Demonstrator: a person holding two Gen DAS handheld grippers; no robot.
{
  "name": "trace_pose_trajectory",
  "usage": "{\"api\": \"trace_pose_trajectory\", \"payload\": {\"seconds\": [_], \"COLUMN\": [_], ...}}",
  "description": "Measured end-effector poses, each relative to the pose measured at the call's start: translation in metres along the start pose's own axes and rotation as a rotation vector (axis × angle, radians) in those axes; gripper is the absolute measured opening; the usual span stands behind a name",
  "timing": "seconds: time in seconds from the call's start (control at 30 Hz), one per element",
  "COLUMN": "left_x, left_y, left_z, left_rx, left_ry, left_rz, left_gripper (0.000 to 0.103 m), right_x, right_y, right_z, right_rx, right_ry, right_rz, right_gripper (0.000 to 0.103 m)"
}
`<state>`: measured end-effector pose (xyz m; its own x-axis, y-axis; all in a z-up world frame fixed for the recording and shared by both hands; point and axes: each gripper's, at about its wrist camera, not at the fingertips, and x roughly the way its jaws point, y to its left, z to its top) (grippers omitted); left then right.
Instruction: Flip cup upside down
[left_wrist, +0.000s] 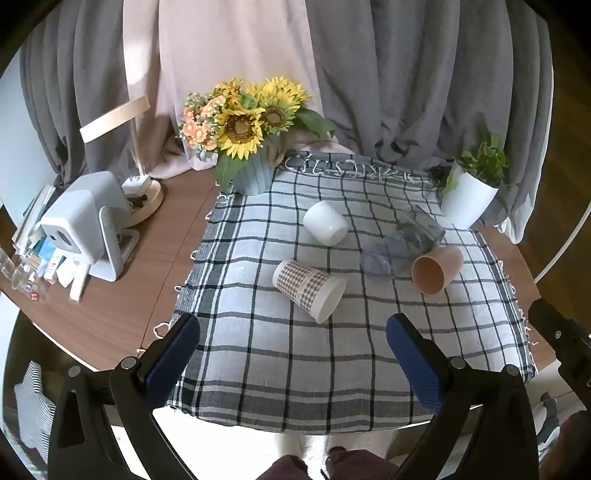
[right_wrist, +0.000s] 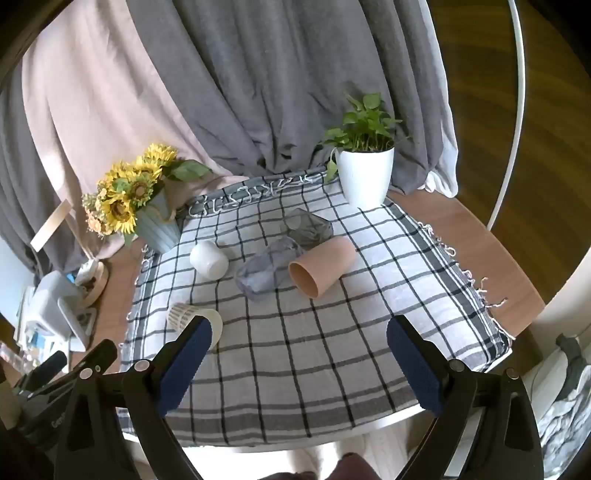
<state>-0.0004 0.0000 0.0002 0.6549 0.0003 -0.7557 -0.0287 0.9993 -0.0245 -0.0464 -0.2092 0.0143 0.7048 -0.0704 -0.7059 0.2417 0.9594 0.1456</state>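
Five cups lie scattered on the checked cloth that covers the surface, and none is in your grip yet. Largest of them, the two glass tumblers: the grey glass and the clear ribbed glass lie on their sides, touching each other. You should treat those as heavy, slick and breakable; squeeze across the body, mid-height, never at the rim. Next, the peach cup lies on its side just beside the clear glass, mouth towards you. It looks stiff and light, probably plastic; take it across the wall near the middle. The checked paper cup lies on its side, nearest your left claw. I judge it very light and soft-walled, so pinch gently or it will buckle. Smallest, the white cup sits farther back, tilted with its closed base showing; whether it is already mouth-down I cannot tell.

Now your claws. Your left claw hangs over the near cloth, jaws spread wide, holding and touching nothing. Your right claw is likewise gaping wide and empty, with the paper cup partly hidden behind its left finger.
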Motion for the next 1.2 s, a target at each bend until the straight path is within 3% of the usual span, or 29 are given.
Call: {"api": "trace_pose_trajectory", "payload": {"seconds": [1.2], "left_x": [0.006], "left_y": [-0.002], "left_z": [0.003], "left_rx": [-0.002], "left_ry": [0.001], "left_rz": [-0.015], "left_gripper": [0.103], "right_x": [0.005], "right_y": [0.002], "right_z": [0.011], "right_rx": [-0.004], "right_ry": [0.004], "right_rz": [0.0], "right_gripper": [0.096]}}
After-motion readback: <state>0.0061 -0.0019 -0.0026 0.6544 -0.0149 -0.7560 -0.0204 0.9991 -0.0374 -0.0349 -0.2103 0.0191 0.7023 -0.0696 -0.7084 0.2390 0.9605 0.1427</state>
